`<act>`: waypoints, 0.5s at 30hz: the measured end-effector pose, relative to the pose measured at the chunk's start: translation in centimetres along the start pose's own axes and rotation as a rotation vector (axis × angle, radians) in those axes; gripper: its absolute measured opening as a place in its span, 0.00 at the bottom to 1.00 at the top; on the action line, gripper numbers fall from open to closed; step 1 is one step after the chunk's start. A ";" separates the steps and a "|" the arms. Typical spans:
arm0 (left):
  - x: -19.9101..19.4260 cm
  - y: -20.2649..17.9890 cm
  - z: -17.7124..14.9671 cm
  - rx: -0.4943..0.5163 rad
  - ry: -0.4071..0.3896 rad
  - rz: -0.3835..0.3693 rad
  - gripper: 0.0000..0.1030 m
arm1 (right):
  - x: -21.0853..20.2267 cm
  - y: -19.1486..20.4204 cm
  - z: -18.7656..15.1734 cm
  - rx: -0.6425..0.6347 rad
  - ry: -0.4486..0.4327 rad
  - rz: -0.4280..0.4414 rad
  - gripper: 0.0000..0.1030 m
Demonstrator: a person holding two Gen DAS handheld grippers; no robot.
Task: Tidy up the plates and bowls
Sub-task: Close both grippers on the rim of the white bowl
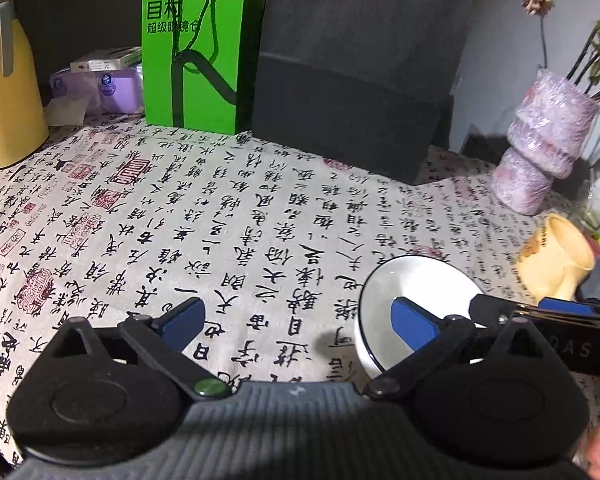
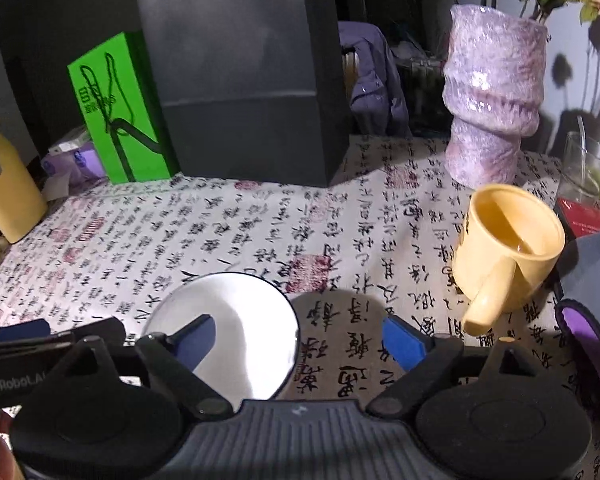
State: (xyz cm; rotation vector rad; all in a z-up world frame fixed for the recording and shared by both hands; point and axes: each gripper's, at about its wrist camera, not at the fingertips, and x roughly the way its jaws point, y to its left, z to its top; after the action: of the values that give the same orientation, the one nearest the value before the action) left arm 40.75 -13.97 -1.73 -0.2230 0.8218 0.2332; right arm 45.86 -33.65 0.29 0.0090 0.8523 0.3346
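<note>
Item: white bowl (image 2: 236, 320), dark rim line, standing upright on the surface (image 1: 220, 216) toward its near edge, on the calligraphy-printed cloth. Empty, so far as the glare lets one tell.

Right tool (image 2: 306, 338): jaws apart, straddling the bowl's right rim, one blue pad over the inside and the other outside on the cloth; neither pad appears to press on it. This reads as lining up a rim grasp.

Left tool (image 1: 300, 318): jaws wide apart, nothing between them but cloth; its right pad sits in front of the bowl, probably hovering to steady or take it.

Near right edge: yellow mug (image 2: 508, 256), handle toward the viewer, just beside the bowl's working space and liable to be knocked.

Far right corner: purple vase (image 2: 496, 100) with wilted flowers, and a drinking glass (image 2: 590, 172).

Far edge: dark box (image 2: 244, 80), green paper bag (image 1: 200, 44).

Far left corner: yellow thermos jug (image 1: 8, 84), tissue packs (image 1: 96, 88).
</note>
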 end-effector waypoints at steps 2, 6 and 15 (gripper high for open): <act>0.7 -0.1 0.1 -0.005 0.014 0.009 0.93 | 0.6 -0.2 -0.1 0.011 0.013 -0.005 0.76; 1.8 -0.5 0.1 -0.003 0.038 0.008 0.84 | 1.5 -0.2 -0.5 0.011 0.042 -0.008 0.63; 3.2 -2.9 -0.1 0.094 0.109 -0.024 0.53 | 3.1 0.1 -1.1 -0.003 0.085 0.011 0.37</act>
State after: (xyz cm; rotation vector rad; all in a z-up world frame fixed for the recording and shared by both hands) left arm 43.61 -16.41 -3.83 -0.1582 0.9354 0.1606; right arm 46.95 -32.79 -2.70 -0.0035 0.9364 0.3481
